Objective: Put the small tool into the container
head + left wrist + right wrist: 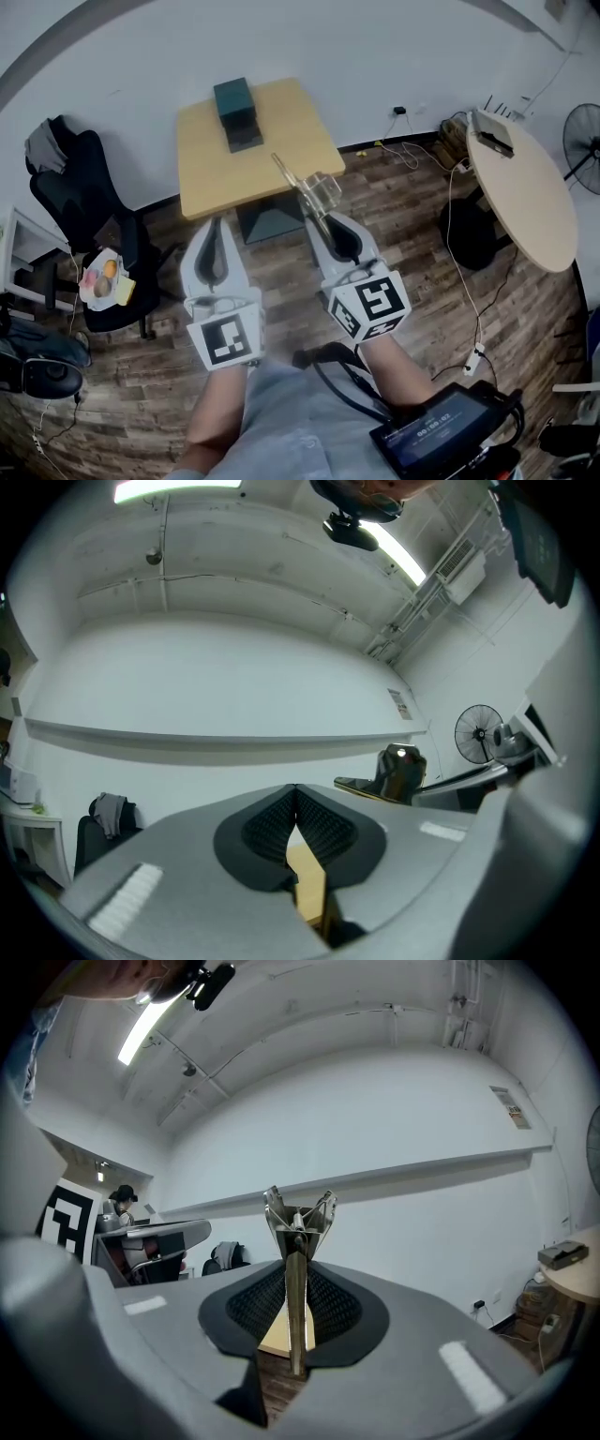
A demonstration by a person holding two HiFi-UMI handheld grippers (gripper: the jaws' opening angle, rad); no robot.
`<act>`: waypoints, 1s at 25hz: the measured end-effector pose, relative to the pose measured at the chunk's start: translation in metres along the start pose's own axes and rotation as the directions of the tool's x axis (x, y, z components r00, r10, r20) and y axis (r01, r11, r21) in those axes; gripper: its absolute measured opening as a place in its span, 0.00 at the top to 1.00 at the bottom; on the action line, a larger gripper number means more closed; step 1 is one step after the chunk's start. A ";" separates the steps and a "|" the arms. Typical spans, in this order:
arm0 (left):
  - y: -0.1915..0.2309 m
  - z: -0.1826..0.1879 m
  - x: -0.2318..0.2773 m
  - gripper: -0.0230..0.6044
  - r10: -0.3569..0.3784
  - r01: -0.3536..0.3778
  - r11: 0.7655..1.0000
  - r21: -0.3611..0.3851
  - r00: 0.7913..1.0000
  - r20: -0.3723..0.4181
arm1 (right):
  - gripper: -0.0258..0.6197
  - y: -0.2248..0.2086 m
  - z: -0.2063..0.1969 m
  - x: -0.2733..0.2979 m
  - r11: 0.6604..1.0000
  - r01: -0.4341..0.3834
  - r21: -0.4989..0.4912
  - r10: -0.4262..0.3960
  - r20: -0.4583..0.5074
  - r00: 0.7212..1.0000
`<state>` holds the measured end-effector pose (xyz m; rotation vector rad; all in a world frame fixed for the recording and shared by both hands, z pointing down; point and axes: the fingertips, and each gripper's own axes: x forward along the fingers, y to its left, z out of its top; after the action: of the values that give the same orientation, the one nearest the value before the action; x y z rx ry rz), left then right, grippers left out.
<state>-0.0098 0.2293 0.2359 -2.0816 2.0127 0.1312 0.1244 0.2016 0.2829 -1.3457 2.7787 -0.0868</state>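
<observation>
**Two grippers short of the table, tool in the right one**

Far left, a black chair (75, 183) stands near the table (291, 141), with a strip of bare floor between them. The container (239, 112), a dark green box, sits toward the table's far edge. Bare wood lies around it, most of it to the right and on the near side.

The left gripper (214, 225) hangs over the floor just short of the table's near edge. Its pads (317, 832) meet at the tips with nothing between them. The right gripper (328, 223) is level with it, the two apart. Its jaws are clamped on the tool (298, 1232), a thin metal strip with a forked end that reaches over the table's near right corner.

Further right, cables cross the open floor before a round table (525, 187). A fan (583, 145) stands at the far right edge.

Each gripper's cube shows a square black-and-white marker (225, 339) and no words. A wall label (401, 703) and the digits on a screen (441, 433) at the lower right are too small to read.
</observation>
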 end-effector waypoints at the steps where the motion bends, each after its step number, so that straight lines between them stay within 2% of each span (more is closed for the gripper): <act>1: 0.001 -0.004 0.009 0.95 -0.005 0.005 1.000 0.001 1.000 -0.006 | 0.85 -0.005 -0.001 0.008 1.000 0.004 0.002 -0.004 -0.003 1.000; 7: 0.012 -0.044 0.060 0.95 -0.011 0.010 1.000 -0.007 0.997 -0.071 | 0.85 -0.037 -0.021 0.061 0.999 0.019 0.034 -0.017 -0.050 0.999; 13: 0.023 -0.076 0.114 0.95 0.011 -0.011 1.000 0.008 0.993 -0.115 | 0.85 -0.065 -0.042 0.117 0.998 0.001 0.064 0.005 -0.087 0.996; 25: 0.037 -0.096 0.231 0.95 0.057 -0.049 0.996 0.069 0.991 -0.124 | 0.85 -0.135 -0.036 0.229 0.993 -0.053 0.104 0.061 -0.073 0.995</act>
<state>-0.0462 -0.0188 0.2705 -2.0439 2.1155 -0.0573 0.0857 -0.0604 0.3231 -1.2643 2.8292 -0.2789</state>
